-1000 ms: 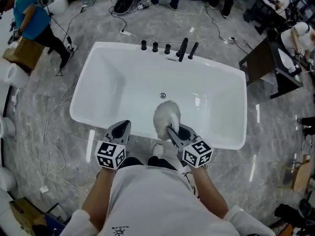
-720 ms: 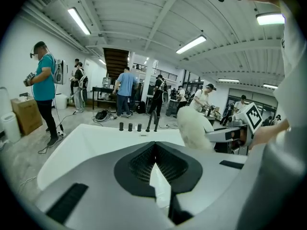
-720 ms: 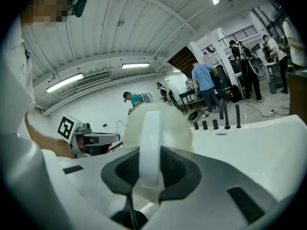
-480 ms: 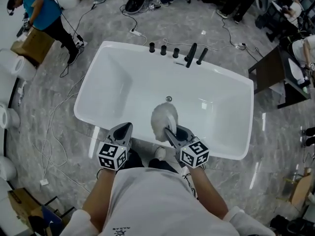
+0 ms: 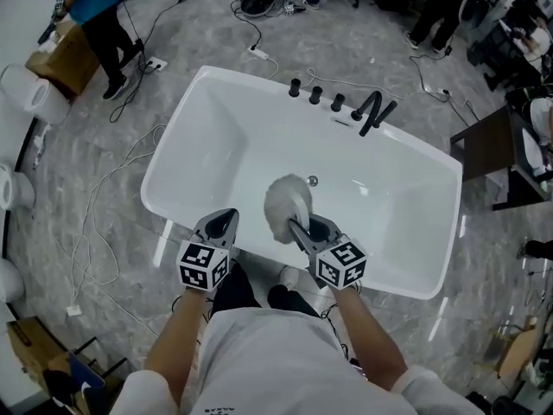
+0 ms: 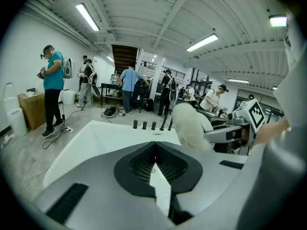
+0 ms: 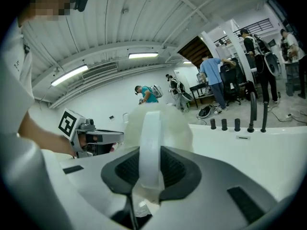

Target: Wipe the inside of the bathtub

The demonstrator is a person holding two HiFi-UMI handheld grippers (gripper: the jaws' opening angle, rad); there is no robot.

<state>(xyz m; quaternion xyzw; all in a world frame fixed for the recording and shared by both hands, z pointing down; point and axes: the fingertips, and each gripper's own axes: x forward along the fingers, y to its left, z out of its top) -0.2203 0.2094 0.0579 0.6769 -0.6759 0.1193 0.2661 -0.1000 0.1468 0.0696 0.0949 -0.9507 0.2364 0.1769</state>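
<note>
Right gripper [image 5: 301, 229] fingers pinch the duster [image 5: 287, 204] handle over the bathtub [image 5: 216, 145]; left gripper [image 5: 223, 223] fingers pressed together.

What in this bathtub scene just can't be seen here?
- Whether the brush touches the tub: the head view looks straight down on it.
- Part of the tub's near wall: head view, under left gripper and right gripper.
- Brush handle's end: right gripper view, buried between the jaws.
</note>
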